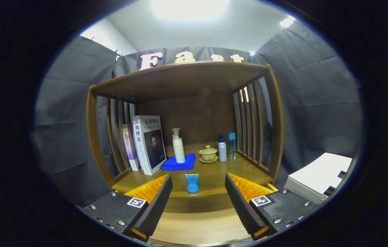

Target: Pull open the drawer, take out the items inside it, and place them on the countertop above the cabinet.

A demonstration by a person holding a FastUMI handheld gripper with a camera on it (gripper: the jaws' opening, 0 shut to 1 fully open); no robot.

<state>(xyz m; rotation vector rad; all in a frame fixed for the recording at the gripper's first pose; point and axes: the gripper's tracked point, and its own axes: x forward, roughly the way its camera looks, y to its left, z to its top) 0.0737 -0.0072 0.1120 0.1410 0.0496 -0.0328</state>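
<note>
My gripper [199, 187] is open, with nothing between its fingers. Just ahead of them and midway between them, a small blue tube [191, 183] stands upright near the front edge of the wooden countertop [214, 175]. Below that edge runs a wooden panel [194, 203], the cabinet's front or drawer; I cannot tell whether it is open. Further back on the countertop a white pump bottle [178, 146] stands on a folded blue cloth [178, 162].
A wooden shelf frame with slatted sides [248, 123] and a top board [183, 77] encloses the countertop. Books [150, 143] lean at the left. A lidded tea bowl on a saucer [208, 154], a white bottle [222, 148] and a teal bottle [232, 145] stand at the back right. A white box [319, 176] sits outside to the right.
</note>
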